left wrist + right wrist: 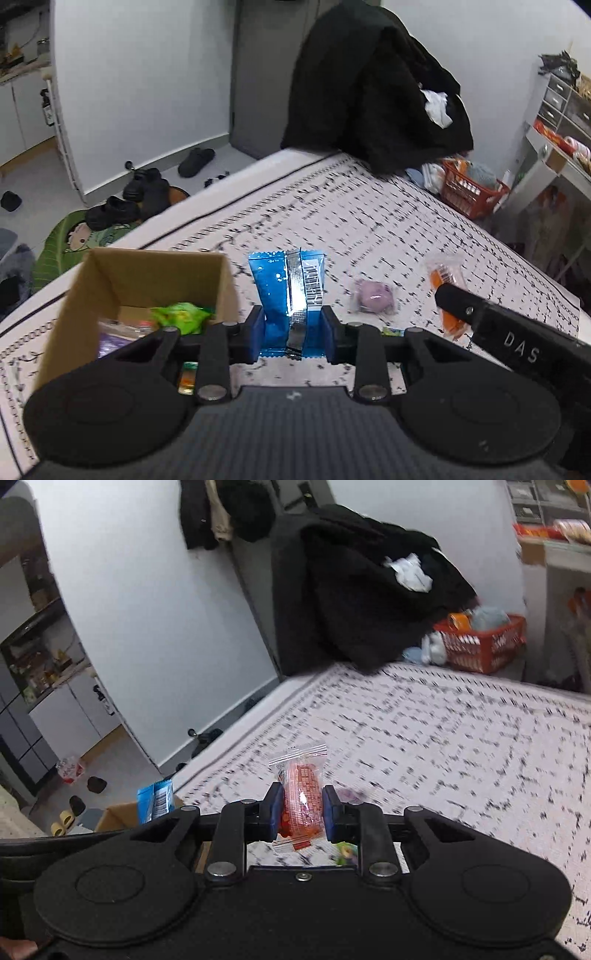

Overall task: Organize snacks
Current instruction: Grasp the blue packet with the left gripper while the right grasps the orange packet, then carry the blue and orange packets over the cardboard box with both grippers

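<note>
My left gripper [294, 334] is shut on a blue snack packet [288, 288] with a silver seam, held upright just right of an open cardboard box [110, 284]. Inside the box lie a green packet [179, 316] and other wrappers. My right gripper [303, 814] is shut on an orange snack in a clear wrapper [301, 794], lifted over the patterned mattress [443, 746]. From the left wrist view the right gripper's finger [465, 306] and the orange snack [441, 275] appear at right. A purple wrapped snack [373, 297] lies on the mattress. The blue packet [157, 799] and box [118, 818] show at left in the right wrist view.
A black coat [369, 92] hangs over the mattress's far end. An orange basket [469, 194] with items sits beyond the far right edge, shelves [561, 122] behind it. Dark shoes [144, 192] and a green cushion [70, 243] lie on the floor left of the mattress.
</note>
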A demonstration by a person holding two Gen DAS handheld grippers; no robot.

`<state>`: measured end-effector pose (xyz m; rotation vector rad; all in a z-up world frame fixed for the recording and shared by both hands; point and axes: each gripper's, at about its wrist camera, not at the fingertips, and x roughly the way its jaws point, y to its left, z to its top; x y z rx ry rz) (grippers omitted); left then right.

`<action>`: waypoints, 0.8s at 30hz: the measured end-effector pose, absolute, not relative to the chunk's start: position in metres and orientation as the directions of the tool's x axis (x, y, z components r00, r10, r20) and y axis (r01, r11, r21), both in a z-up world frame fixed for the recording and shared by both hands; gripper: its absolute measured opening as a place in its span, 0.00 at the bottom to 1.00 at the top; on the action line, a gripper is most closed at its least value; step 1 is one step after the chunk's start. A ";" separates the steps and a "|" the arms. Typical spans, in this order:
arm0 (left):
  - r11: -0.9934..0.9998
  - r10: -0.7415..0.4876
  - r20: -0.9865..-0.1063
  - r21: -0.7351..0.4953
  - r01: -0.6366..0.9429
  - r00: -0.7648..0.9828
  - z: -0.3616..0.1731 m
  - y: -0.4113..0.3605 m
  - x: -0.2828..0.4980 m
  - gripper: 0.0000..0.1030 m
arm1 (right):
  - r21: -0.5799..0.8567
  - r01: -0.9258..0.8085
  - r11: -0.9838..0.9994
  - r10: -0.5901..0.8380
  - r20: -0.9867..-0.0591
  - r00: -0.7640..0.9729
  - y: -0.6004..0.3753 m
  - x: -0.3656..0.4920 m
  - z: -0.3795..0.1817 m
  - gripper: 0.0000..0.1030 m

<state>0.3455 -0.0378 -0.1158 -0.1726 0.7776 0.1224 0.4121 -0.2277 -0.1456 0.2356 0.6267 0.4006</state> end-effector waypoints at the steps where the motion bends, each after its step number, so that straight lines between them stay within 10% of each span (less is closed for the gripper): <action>1: 0.978 0.050 -0.704 -0.109 -0.178 0.708 -0.113 -0.034 0.343 0.30 | 0.327 -0.300 0.896 0.435 -0.513 0.740 -0.223 0.410 -0.142 0.22; 24: 0.922 0.172 -0.705 -0.129 -0.364 0.688 -0.092 0.086 0.311 0.30 | 0.183 -0.433 0.883 0.463 -0.495 0.735 -0.113 0.393 -0.122 0.22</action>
